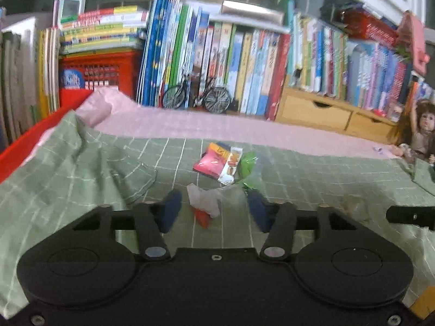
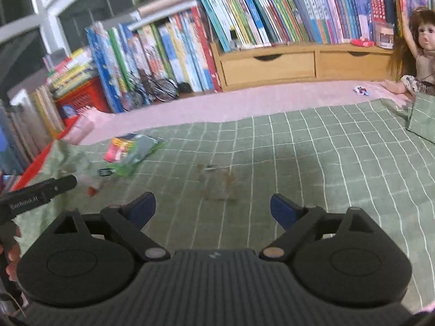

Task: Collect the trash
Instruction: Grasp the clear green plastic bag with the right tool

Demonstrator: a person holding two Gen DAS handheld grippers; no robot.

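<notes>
We see a green checked cloth point(image 2: 299, 163) over a pink sheet point(image 2: 244, 100), books point(image 1: 244, 62) upright behind, model bicycle point(image 1: 197, 93) against them, red crate point(image 1: 100, 69), wooden drawer unit point(image 2: 299, 63), doll point(image 2: 418, 49) far right.

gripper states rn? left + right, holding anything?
Left gripper: open, holding nothing; a crumpled white wrapper lies between its fingers.
Right gripper: open wide, empty, above the green checked cloth.

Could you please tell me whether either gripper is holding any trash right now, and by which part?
Nothing is held: the left gripper is open around the crumpled wrapper; the right gripper is open.
</notes>
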